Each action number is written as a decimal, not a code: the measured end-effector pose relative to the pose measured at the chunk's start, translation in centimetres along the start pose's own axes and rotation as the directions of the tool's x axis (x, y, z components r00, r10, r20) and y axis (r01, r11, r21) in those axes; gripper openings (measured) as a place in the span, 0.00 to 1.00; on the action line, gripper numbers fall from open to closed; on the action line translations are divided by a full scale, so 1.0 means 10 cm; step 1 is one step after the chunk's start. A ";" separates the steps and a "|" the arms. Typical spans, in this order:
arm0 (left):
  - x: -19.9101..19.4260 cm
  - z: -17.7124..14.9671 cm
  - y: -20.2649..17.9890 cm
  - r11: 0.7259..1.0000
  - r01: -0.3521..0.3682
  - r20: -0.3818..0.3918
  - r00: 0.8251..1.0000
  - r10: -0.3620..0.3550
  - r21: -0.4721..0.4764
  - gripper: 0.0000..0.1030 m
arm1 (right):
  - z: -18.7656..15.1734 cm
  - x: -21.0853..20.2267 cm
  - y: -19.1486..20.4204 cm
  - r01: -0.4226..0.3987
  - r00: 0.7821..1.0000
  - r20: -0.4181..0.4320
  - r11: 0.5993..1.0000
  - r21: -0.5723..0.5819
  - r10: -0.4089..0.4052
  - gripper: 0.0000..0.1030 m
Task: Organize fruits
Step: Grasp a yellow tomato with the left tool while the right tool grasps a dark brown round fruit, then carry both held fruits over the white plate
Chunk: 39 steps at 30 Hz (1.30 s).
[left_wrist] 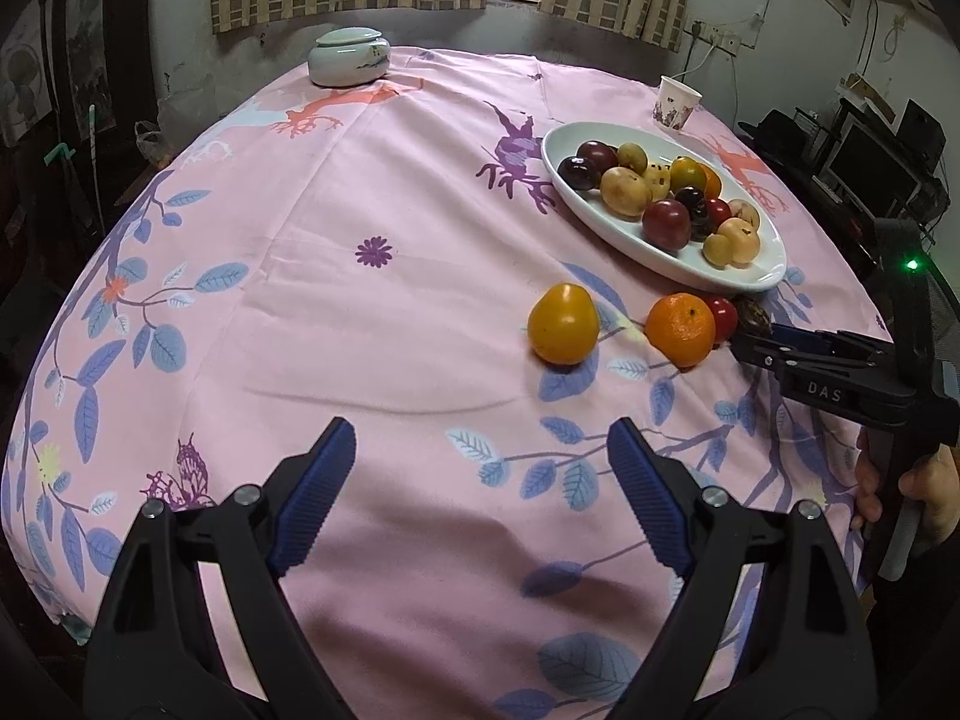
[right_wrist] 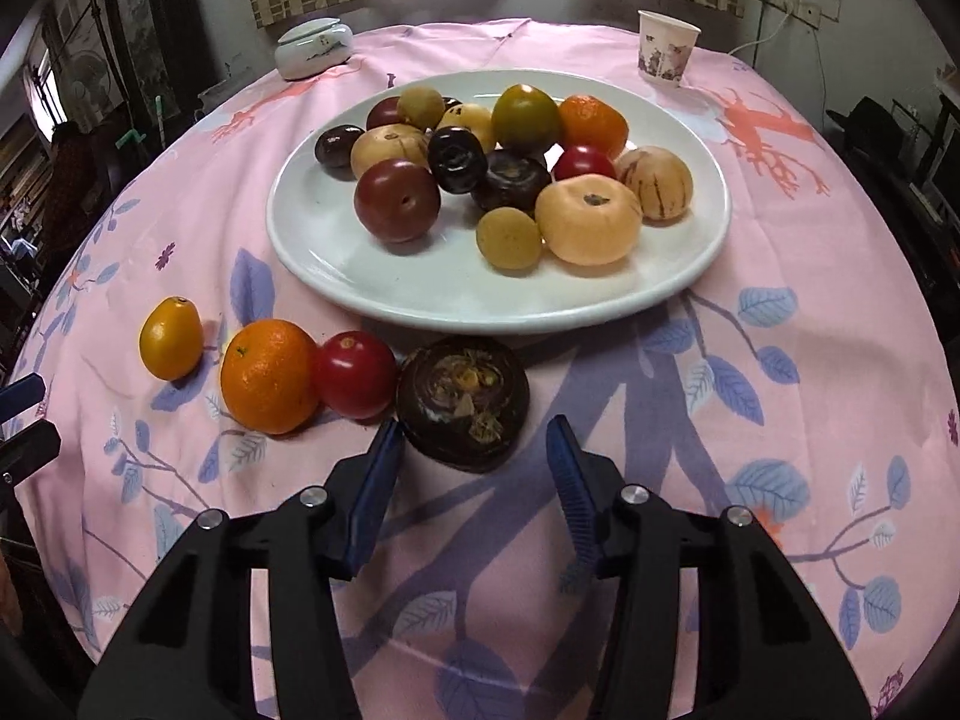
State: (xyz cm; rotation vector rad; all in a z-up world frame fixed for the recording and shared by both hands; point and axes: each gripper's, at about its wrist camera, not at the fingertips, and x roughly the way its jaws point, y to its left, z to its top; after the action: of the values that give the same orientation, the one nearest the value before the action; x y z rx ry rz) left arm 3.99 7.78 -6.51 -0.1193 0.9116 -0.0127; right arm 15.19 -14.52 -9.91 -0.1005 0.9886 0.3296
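A white plate (right_wrist: 312, 264) (left_wrist: 600, 234) holds several mixed fruits. In front of it on the pink cloth lie a yellow fruit (right_wrist: 171, 339) (left_wrist: 564, 324), an orange (right_wrist: 267, 375) (left_wrist: 681, 330), a red tomato (right_wrist: 354, 375) (left_wrist: 723, 315) and a dark round fruit (right_wrist: 462, 402) (left_wrist: 753, 311). My right gripper (right_wrist: 474, 450) (left_wrist: 756, 345) is low at the dark fruit, its blue pads on either side of the fruit's near half, with a gap at the right pad. My left gripper (left_wrist: 480, 426) stands open over bare cloth, well short of the yellow fruit.
A lidded ceramic jar (left_wrist: 348, 57) (right_wrist: 312, 51) sits at the far left of the round table, and a paper cup (left_wrist: 675, 102) (right_wrist: 666, 48) at the far right. A hand (left_wrist: 930, 492) holds the right gripper's handle at the table's right edge.
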 end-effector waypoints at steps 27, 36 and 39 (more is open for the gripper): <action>0.66 0.34 -0.43 0.994 0.076 -0.074 0.995 -0.070 0.073 0.37 | -0.52 -0.72 -0.14 -0.078 0.997 0.016 0.984 0.158 0.076 0.44; 0.22 0.07 -0.60 0.980 0.165 -0.054 0.986 -0.160 0.112 0.37 | -0.50 -0.79 0.01 -0.089 0.996 0.030 0.987 0.130 0.086 0.44; 0.12 0.04 -0.65 0.975 0.183 -0.047 0.983 -0.179 0.127 0.37 | -0.50 -0.80 0.03 -0.092 0.996 0.032 0.987 0.128 0.089 0.44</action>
State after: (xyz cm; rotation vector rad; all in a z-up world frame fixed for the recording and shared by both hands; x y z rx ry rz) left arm 5.32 1.27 -6.47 -0.0799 0.9297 -0.2447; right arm 7.01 -17.25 -5.97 0.0671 0.9877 0.3481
